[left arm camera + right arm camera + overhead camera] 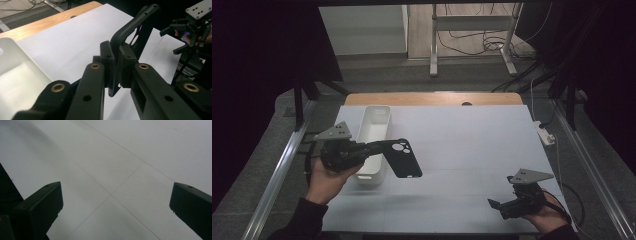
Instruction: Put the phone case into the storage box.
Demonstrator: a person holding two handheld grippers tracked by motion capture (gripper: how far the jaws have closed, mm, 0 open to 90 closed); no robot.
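A black phone case [402,158] with round camera cut-outs hangs above the white table, just right of a white bin [373,144]. My left gripper [384,146] is shut on the case's edge; in the left gripper view the case [130,27] stands clamped between the two jaws, which press on it from both sides. My right gripper [495,207] rests low near the table's front right corner, open, with nothing between its fingers. In the right gripper view its jaws stand wide apart over the bare white surface [120,170].
The long white bin [17,75] lies lengthwise at the table's left. A wooden edge [432,98] runs along the far side. A white power strip [546,134] sits off the right edge. Metal frame rails [282,165] flank both sides.
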